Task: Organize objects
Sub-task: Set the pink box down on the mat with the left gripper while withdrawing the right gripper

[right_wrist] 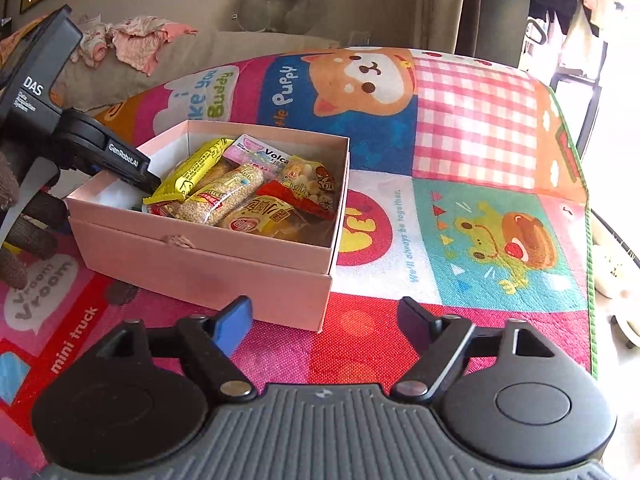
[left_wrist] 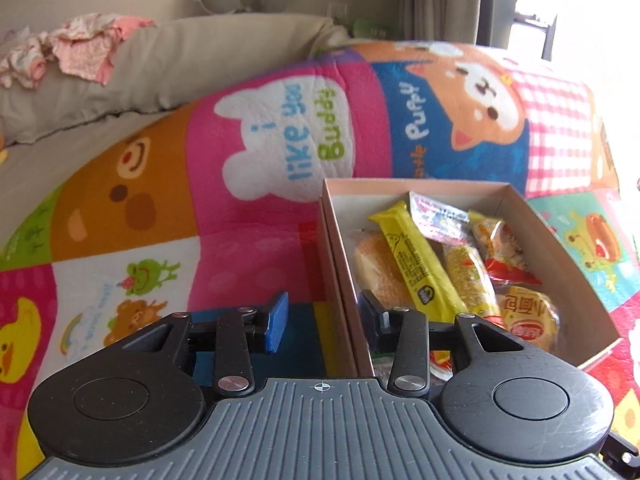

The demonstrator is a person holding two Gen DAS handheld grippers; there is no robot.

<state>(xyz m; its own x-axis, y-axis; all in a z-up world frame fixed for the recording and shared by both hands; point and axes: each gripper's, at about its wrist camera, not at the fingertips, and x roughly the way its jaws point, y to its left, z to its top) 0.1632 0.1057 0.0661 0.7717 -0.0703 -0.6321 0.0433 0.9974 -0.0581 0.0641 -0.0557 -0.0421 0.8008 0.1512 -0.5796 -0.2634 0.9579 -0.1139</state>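
An open pink cardboard box [right_wrist: 200, 264] rests on a colourful play mat [right_wrist: 472, 148]. Inside lie several wrapped snacks: a yellow bar [right_wrist: 192, 172], a grain bar [right_wrist: 224, 196], a red-and-yellow packet [right_wrist: 308, 188] and a bun pack [right_wrist: 260, 216]. In the left wrist view my left gripper [left_wrist: 323, 316] stands open astride the left wall of the box [left_wrist: 416, 184], one finger outside and one inside beside the yellow bar [left_wrist: 412, 260]; the pads grip nothing. My right gripper [right_wrist: 324, 320] is wide open and empty, just in front of the box's near right corner. The left gripper's body [right_wrist: 108, 156] shows at the box's left rim.
A gloved hand [right_wrist: 24, 232] holds the left gripper. A grey cushion [left_wrist: 180, 60] with pink clothes [left_wrist: 88, 48] lies behind the mat. The mat's right edge [right_wrist: 588, 240] drops to the floor, where a white object [right_wrist: 612, 276] sits.
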